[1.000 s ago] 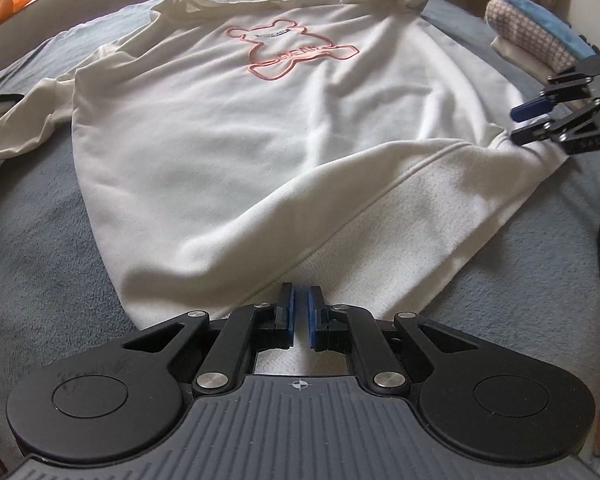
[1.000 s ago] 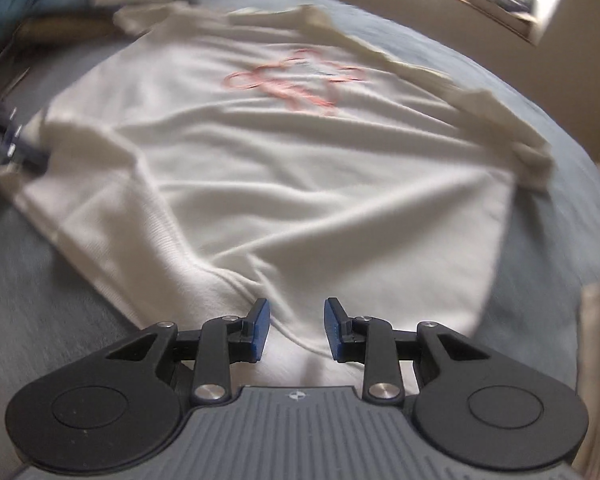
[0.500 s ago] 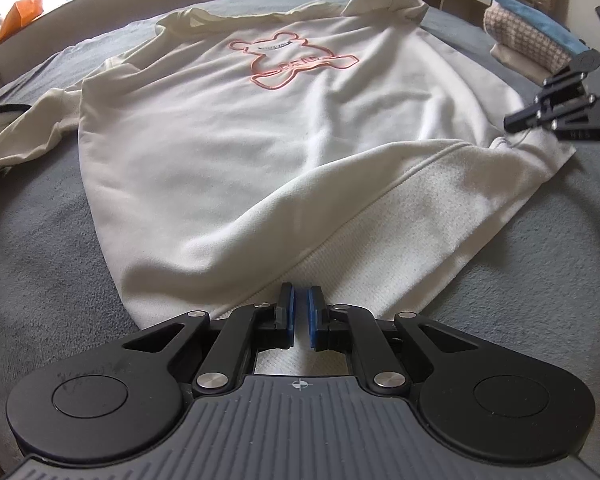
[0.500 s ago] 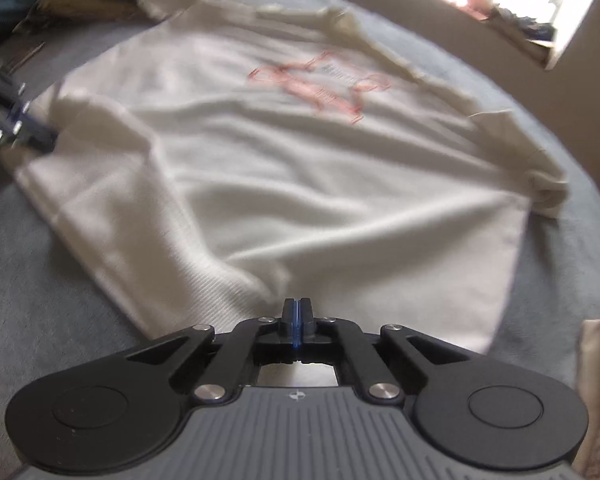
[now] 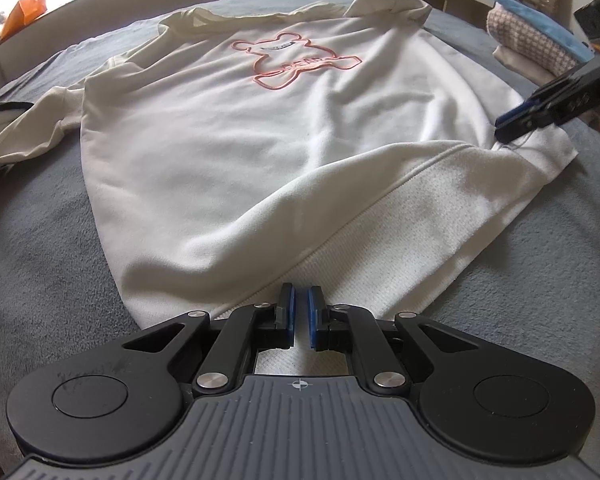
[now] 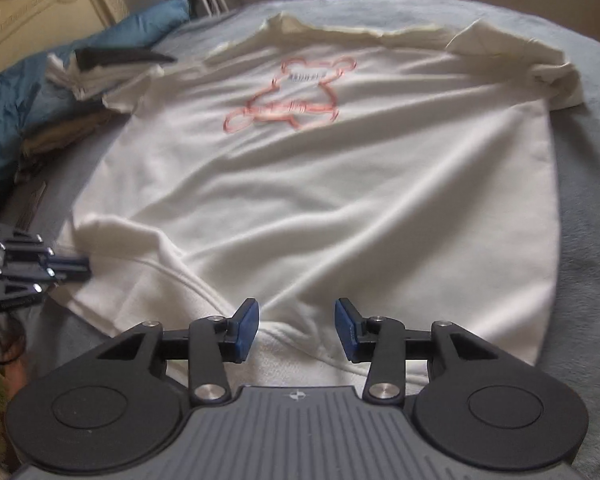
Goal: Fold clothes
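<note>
On the grey bed (image 5: 40,272), left hand-held gripper (image 5: 300,316) pinches the sweatshirt (image 5: 260,140) hem; right hand-held gripper (image 6: 296,330) gapes above it.

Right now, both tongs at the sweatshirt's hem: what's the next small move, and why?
Probably close the right tongs on the hem. They stand open with the ribbed hem lying in the gap, while the left tongs look nearly shut on the hem's other end. With both ends pinched, the bottom edge could be lifted toward the collar.
</note>
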A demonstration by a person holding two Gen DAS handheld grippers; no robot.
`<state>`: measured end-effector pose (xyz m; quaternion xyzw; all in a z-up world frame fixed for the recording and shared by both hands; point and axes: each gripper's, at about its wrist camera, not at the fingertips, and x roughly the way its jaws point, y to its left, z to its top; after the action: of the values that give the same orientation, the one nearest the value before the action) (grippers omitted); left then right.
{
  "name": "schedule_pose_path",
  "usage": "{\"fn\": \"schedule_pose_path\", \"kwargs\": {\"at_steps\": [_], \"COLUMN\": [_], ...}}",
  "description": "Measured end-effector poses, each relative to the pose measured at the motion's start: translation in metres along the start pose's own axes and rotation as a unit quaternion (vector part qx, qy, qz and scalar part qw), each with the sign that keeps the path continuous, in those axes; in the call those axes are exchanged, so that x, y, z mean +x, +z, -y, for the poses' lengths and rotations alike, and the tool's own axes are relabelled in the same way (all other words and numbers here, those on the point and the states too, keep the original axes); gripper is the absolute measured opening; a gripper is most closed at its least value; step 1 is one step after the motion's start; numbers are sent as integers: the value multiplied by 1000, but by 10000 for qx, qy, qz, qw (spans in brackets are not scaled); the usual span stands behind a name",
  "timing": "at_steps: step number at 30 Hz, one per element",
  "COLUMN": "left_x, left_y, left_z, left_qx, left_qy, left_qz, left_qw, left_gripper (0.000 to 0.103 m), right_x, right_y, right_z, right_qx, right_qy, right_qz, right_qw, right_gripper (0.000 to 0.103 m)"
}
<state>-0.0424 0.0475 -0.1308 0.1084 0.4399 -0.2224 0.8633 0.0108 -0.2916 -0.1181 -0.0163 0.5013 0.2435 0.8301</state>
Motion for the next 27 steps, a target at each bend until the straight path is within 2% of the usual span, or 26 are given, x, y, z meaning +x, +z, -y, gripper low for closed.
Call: {"fn": "schedule_pose_path", "kwargs": {"at_steps": [2, 5, 12, 18, 19, 21, 23, 27], "left_x": [0, -1, -1, -1, -1, -1, -1, 0], "left_y": [0, 0, 0, -1, -1, -1, 0, 0], "left_z": [0, 0, 0, 1, 0, 0, 0, -1], "left_qx": [0, 1, 49, 58, 63, 75, 75, 87], "left_qy": [6, 14, 22, 41, 38, 30, 19, 5], "left_qz": [3, 1, -6, 9, 7, 2, -1, 0], "left_qw": [10000, 10000, 10000, 10000, 10000, 10000, 10000, 10000], "left_gripper": [6, 6, 6, 6, 6, 6, 6, 6], "right_x": [4, -5, -10, 17, 13, -3, -23, -63], "right_y": [-2, 0, 4, -3, -3, 0, -4, -23], "right_z": [-4, -10, -12, -9, -5, 9, 26, 65], "right_qx": [-143, -294, -428, -456, -300, 179, 659, 1579], "right_qy": [-122, -254, -658, -874, -776, -613, -559, -537], "right_qz": [34, 308, 672, 527, 552, 622, 696, 649], "right_qw": [9998, 9988, 9946, 9937, 9950, 9960, 9938, 9838], "right_gripper": [4, 1, 1, 2, 4, 14, 28, 34]}}
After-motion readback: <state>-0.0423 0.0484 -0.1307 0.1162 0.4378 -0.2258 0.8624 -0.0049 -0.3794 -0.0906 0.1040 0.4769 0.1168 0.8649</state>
